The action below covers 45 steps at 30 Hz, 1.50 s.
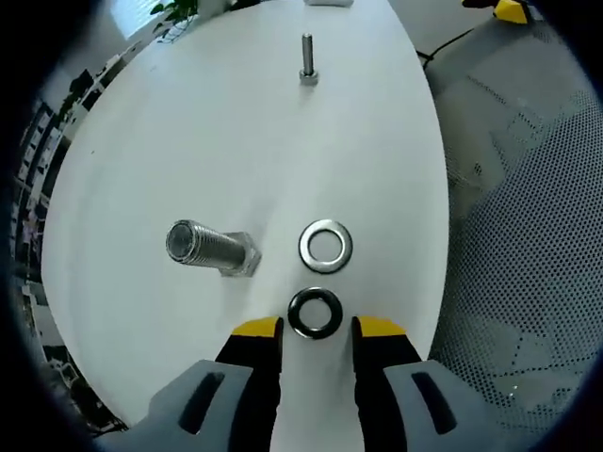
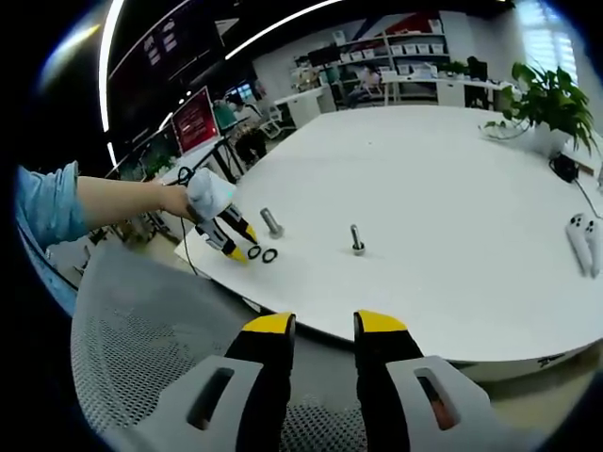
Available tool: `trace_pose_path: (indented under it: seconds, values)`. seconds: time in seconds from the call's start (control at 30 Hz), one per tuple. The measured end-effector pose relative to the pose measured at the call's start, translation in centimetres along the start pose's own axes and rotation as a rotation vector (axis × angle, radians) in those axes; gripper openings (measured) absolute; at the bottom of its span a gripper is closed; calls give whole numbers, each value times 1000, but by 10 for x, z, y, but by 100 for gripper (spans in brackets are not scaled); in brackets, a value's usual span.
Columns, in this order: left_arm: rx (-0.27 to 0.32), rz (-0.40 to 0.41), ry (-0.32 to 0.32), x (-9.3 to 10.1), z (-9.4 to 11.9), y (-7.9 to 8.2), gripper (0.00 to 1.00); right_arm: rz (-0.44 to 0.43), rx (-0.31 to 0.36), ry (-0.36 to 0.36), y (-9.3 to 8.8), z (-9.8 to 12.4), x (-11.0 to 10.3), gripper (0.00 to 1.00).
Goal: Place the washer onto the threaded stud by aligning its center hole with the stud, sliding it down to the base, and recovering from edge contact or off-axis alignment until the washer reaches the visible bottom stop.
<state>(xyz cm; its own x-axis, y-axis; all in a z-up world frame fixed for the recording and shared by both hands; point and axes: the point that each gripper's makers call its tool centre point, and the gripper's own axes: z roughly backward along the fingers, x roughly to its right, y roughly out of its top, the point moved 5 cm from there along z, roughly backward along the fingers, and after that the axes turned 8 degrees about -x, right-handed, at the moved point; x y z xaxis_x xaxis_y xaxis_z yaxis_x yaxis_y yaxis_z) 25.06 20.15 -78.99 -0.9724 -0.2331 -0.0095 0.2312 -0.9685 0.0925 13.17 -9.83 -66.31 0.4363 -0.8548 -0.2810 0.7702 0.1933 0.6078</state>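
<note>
Across the left gripper view, your left gripper (image 1: 317,329) hangs low over the round white table (image 1: 188,141) with its yellow-tipped jaws spread apart and gripping nothing — the dark steel ring washer (image 1: 315,313) lies flat on the tabletop just ahead of the tips, roughly between them, though you cannot tell whether either tip touches it. Just beyond it lies a brighter silver washer (image 1: 326,246), close to the dark one but apart from it. To the left of that, the large threaded steel stud with a hex base (image 1: 211,248) stands on its head, its thread end leaning toward the camera. Far across the table a slimmer steel bolt (image 1: 307,58) stands upright. Over in the right gripper view, your right gripper (image 2: 323,327) is held off the table's edge above a grey mesh chair back (image 2: 141,348), jaws parted and empty. You see your left gripper there too, with your hand (image 2: 174,200) and blue sleeve (image 2: 47,207) behind it, beside both washers and the large stud, while a green potted plant (image 2: 551,104) sits at the far side.
</note>
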Motion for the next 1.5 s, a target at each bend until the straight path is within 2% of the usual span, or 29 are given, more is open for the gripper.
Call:
trace_pose_path:
  seconds: [0.03,0.23,0.7,0.73,0.77,0.8,0.9,0.97,1.0,1.1,1.4,1.5]
  values:
    - [0,-6,3,0,0,1,20,0,0,0,0,0,0,27]
    - [-9,-11,-4,-1,1,2,20,-1,1,-1,0,0,0,27]
    - [41,34,3,-3,7,8,19,-3,5,-2,0,0,0,27]
    - [35,30,3,-3,6,8,16,-3,5,-1,0,0,0,27]
    - [22,17,7,-3,5,6,5,-3,5,-1,0,0,0,27]
    - [14,3,8,-3,4,5,0,-3,5,-2,0,0,0,27]
    - [15,9,13,-5,-1,5,14,-5,7,-3,0,0,0,27]
    - [21,-2,13,-4,0,8,20,-5,8,-3,0,0,0,27]
    - [54,-16,22,-3,2,14,23,-5,8,-3,0,0,0,27]
    - [77,-8,21,-3,2,22,33,-6,9,-3,1,0,0,27]
    - [59,-16,3,-4,-5,27,30,-8,11,-3,1,0,0,27]
    - [76,14,-5,-7,-5,31,31,-8,11,-2,1,0,0,27]
